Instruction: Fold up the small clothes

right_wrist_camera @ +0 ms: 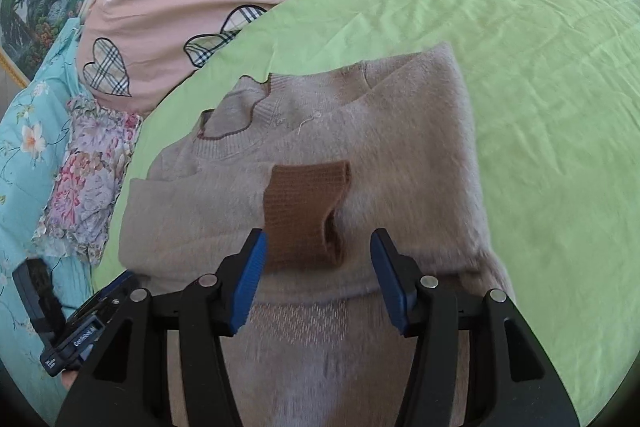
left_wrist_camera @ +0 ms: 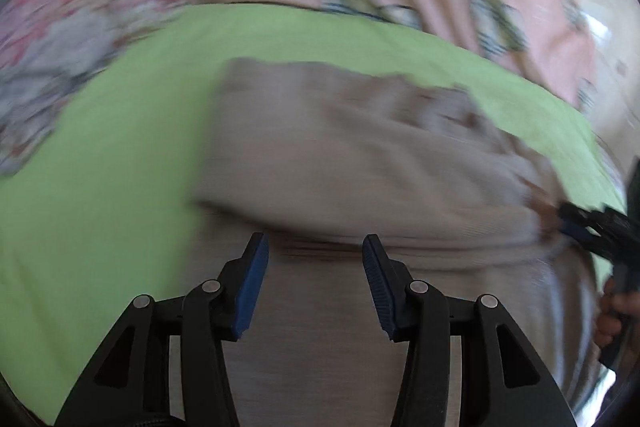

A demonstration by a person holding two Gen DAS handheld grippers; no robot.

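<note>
Your sweater [right_wrist_camera: 304,163] lies mid-frame on the green sheet [right_wrist_camera: 540,67] with sleeves folded in, the lengthwise fold remaining, and both your left gripper [left_wrist_camera: 315,247] and right gripper [right_wrist_camera: 317,243] spread apart, empty.

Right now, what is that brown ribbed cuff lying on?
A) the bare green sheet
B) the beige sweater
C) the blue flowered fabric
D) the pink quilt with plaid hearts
B: in the right wrist view the brown cuff rests on the beige sweater, which is spread over the green sheet.
</note>
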